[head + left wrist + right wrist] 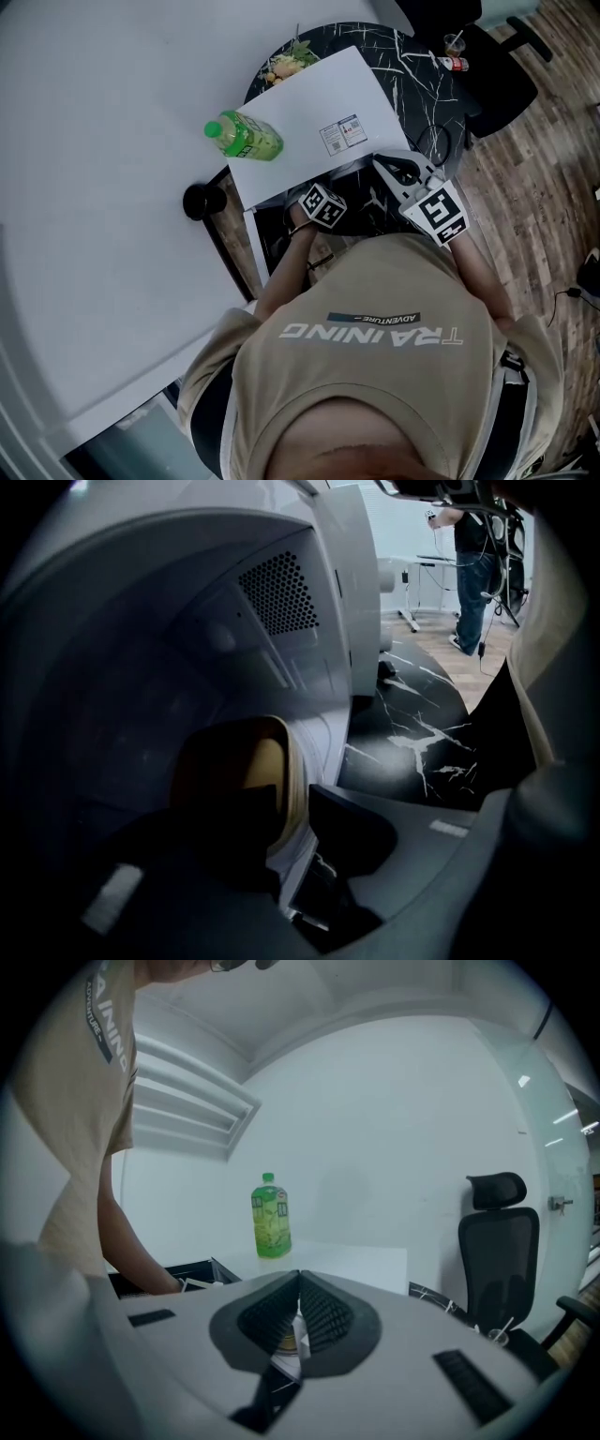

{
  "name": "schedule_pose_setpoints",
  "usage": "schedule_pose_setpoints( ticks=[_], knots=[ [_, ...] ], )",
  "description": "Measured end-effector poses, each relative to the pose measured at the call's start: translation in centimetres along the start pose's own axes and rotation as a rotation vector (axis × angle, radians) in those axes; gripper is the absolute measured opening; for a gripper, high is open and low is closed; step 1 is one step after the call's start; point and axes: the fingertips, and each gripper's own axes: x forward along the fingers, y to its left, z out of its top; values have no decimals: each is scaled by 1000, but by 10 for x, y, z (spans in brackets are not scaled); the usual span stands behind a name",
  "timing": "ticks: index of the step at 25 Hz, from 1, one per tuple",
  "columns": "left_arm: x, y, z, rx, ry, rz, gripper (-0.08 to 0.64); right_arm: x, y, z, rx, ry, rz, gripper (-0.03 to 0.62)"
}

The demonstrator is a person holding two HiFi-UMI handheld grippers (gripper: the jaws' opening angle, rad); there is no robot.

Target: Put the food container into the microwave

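Note:
In the left gripper view my left gripper (295, 808) reaches into the white microwave (319, 630), whose vented inner wall fills the left. It is shut on the rim of the food container (258, 766), a beige-lidded tub with a white body. In the head view only its marker cube (322, 206) shows, at the microwave's (309, 112) front, with the jaws hidden under the top. My right gripper (398, 171) hangs beside the microwave's right front corner. In the right gripper view its jaws (298, 1321) are pressed together and hold nothing.
A green bottle (246, 136) lies on the microwave's top, also in the right gripper view (270, 1216). The microwave stands on a black marble table (422, 66) with a salad (291, 61) behind it. A black office chair (497, 1241) stands at the right. A person (473, 564) stands far off.

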Motion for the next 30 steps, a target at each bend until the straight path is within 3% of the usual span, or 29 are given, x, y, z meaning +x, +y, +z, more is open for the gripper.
schedule_pose_setpoints(
  ticks=[4, 11, 13, 15, 19, 23, 25, 30],
  knots=[
    [-12, 2, -1, -35, -42, 53, 94, -3, 7, 0, 6, -6, 3, 9],
    [-62, -10, -18, -203, -122, 57, 94, -5, 27, -3, -2, 13, 52, 9],
    [-83, -12, -13, -285, -194, 36, 87, -4, 30, -2, 0, 17, 71, 9],
    [-105, -8, -4, -385, -292, 17, 9, -2, 33, -2, 9, 24, 86, 9],
    [-140, 3, 12, -476, -422, 3, 9, 3, 42, 1, -4, 23, 111, 9],
    [-171, 18, 52, -637, -627, -92, 9, 7, 38, 17, -73, 32, 155, 9],
    [-185, 26, 64, -658, -696, -105, 9, 11, 37, 27, -94, 37, 161, 9],
    [-229, 52, 72, -625, -791, -65, 9, 29, 42, 45, -114, 29, 145, 9]
  ],
)
